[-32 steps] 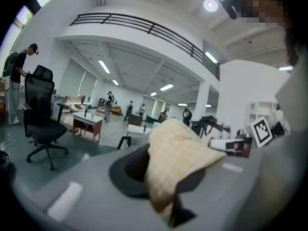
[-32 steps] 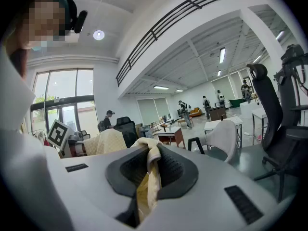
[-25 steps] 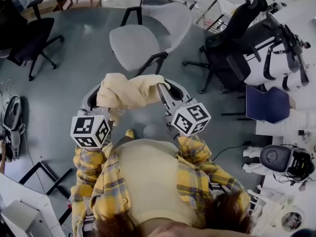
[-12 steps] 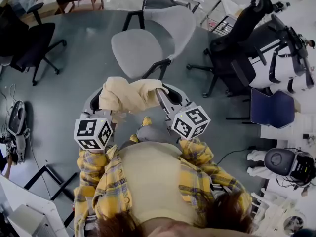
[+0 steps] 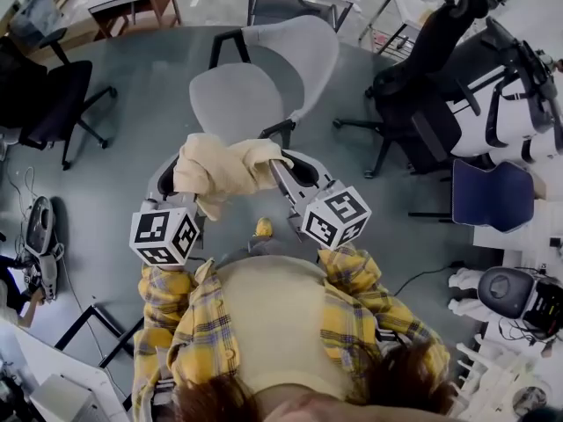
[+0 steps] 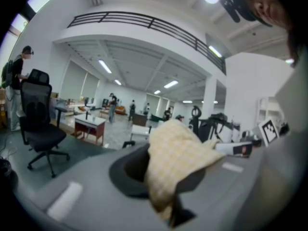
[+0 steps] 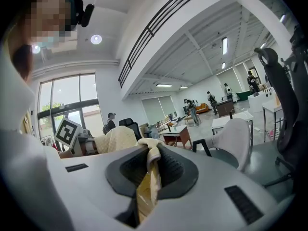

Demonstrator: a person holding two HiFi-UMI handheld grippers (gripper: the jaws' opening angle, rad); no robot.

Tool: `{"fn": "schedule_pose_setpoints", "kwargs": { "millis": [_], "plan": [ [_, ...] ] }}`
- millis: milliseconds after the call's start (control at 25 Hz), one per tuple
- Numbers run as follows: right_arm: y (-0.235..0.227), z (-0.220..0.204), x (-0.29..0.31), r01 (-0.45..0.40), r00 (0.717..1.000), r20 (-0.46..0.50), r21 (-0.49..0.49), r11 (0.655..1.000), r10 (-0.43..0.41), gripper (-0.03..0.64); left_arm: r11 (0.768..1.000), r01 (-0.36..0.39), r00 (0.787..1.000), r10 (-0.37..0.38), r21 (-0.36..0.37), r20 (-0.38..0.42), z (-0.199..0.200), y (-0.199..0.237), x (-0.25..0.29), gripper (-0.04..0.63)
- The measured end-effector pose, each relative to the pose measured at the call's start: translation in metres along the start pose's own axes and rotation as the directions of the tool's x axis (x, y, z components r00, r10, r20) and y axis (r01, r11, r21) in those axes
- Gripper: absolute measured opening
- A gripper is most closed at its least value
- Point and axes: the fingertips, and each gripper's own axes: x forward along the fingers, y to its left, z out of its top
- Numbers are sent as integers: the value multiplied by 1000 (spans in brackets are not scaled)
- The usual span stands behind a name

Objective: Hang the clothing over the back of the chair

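- You've closed on the grey chair (image 5: 295, 55), which now stands just beyond the cream garment (image 5: 224, 167).
- Your left tool (image 6: 163, 170) and right tool (image 7: 149, 160) each pinch one end of the garment, which hangs bunched between them.
- This looks like the carrying step. Next, reach the far-right backrest, lift and drape.

The clothing (image 5: 224, 167) spans between the left tool (image 5: 171, 179) and the right tool (image 5: 283, 167). The chair (image 5: 251, 90) stands just beyond them on the floor (image 5: 132, 104).
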Motion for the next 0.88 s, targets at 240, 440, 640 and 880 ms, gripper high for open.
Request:
{"fn": "schedule_pose_setpoints", "kwargs": {
  "millis": [240,440,640,880],
  "plan": [
    [-32,15,-2,5,1000,28,-3,1000,-4,35,1000,-2,1000,1,23,9,13,-12,40,64],
    [-51,26,0,26,998,50,14,1000,-26,35,999,31,1000,-31,34,-1,22,-20,67,64],
    [-67,37,13,44,997,65,41,998,-46,35,996,81,997,-81,49,3,39,-24,102,64],
    [-96,53,37,90,992,79,56,994,-95,35,983,172,985,-172,71,0,59,-29,152,64]
  ]
}}
